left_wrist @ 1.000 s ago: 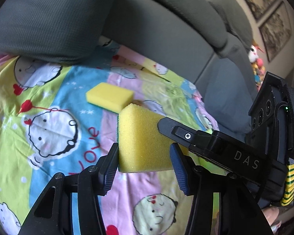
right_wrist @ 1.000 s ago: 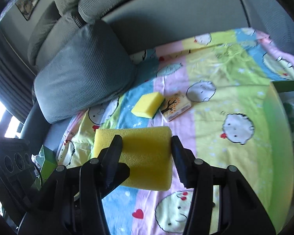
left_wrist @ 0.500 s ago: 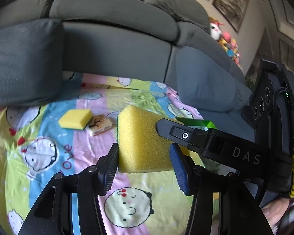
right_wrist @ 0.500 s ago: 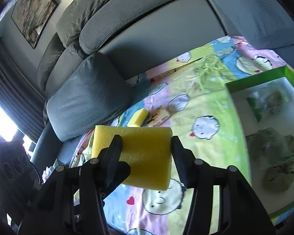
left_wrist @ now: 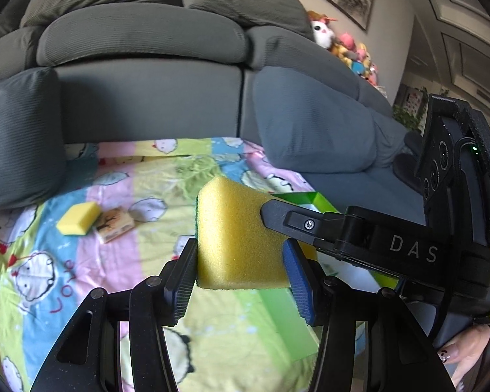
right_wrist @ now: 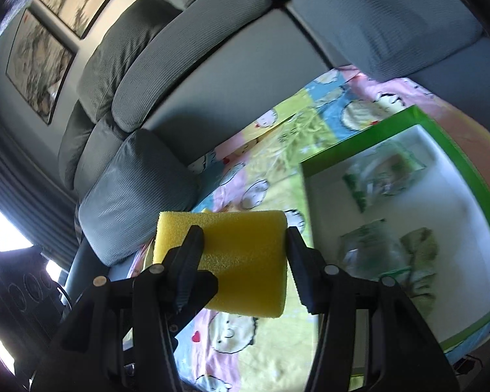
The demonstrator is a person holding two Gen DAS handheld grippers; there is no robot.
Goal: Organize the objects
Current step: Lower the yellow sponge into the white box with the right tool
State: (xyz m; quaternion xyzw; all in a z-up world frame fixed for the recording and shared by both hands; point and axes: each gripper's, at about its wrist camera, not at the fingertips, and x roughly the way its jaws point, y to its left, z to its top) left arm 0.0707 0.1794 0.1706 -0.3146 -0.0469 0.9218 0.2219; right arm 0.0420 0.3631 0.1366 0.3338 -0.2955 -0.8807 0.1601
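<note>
Sponges are the things being tidied, on a grey sofa (left_wrist: 147, 98) covered by a bright cartoon-print blanket (left_wrist: 81, 277). A green-rimmed box (right_wrist: 454, 150) with a white inside sits on the blanket, already holding a few clear packets (right_wrist: 385, 170); their contents are too blurred to tell. Both grippers hover above the blanket beside the box. The left gripper (left_wrist: 241, 258) is clamped on a yellow sponge (left_wrist: 232, 238), and the right gripper (right_wrist: 245, 254) pinches a second yellow sponge (right_wrist: 238, 254); neither is in the box yet. The right gripper's finger crosses in front of the left one's sponge, so I cannot tell whether it touches that sponge. Well away from the box, near a grey cushion (left_wrist: 16, 137), a third sponge (left_wrist: 78, 218) and a small printed block (left_wrist: 116, 228) lie on the blanket, apparently still to be collected. The box's near edge is cut off.
</note>
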